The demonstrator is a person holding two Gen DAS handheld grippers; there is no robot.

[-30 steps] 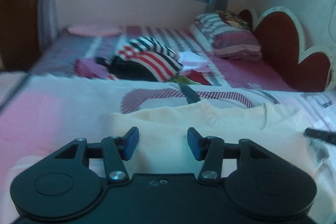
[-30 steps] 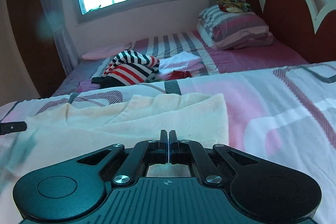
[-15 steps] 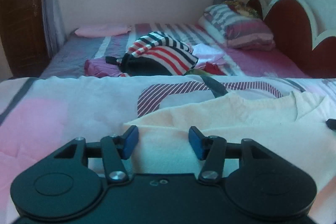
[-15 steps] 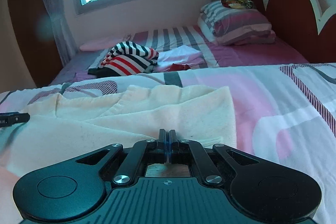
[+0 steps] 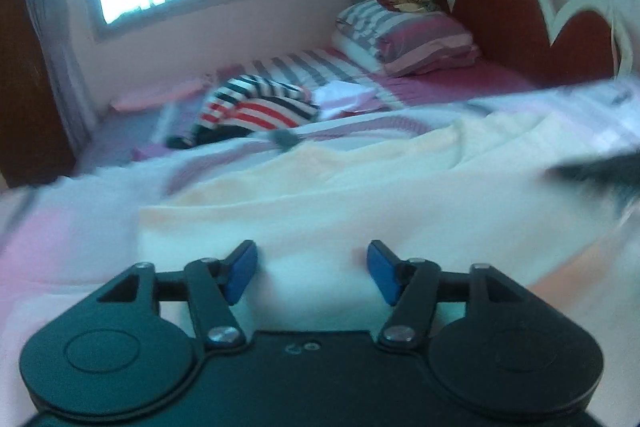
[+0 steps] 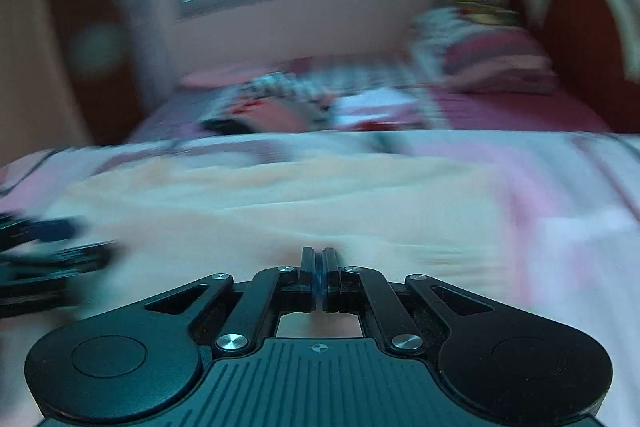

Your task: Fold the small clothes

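Note:
A cream shirt (image 5: 360, 187) lies spread on the pink and white bedspread (image 5: 60, 239). My left gripper (image 5: 312, 267) hangs low over the shirt's near part. Its jaws are opening, and its blue pads (image 5: 240, 275) stand wide apart with only flat cloth beneath them. In the right wrist view the shirt (image 6: 280, 203) fills the middle. My right gripper (image 6: 319, 255) is shut at the shirt's near edge, where creases run into its tips. The left gripper (image 6: 48, 251) shows blurred at that view's left edge. The right gripper (image 5: 600, 171) shows as a dark blur at the left view's right edge.
A pile of striped clothes (image 5: 260, 107) and other garments lies farther back on the bed. Stacked pillows (image 5: 404, 35) rest against a red scalloped headboard (image 5: 520, 7). A window sits behind, and dark wooden furniture (image 5: 24, 67) stands at the left.
The left gripper slid sideways over the shirt toward the right gripper and rolled, and its jaws widened. The right gripper stayed shut at the shirt's edge. Both views are now blurred.

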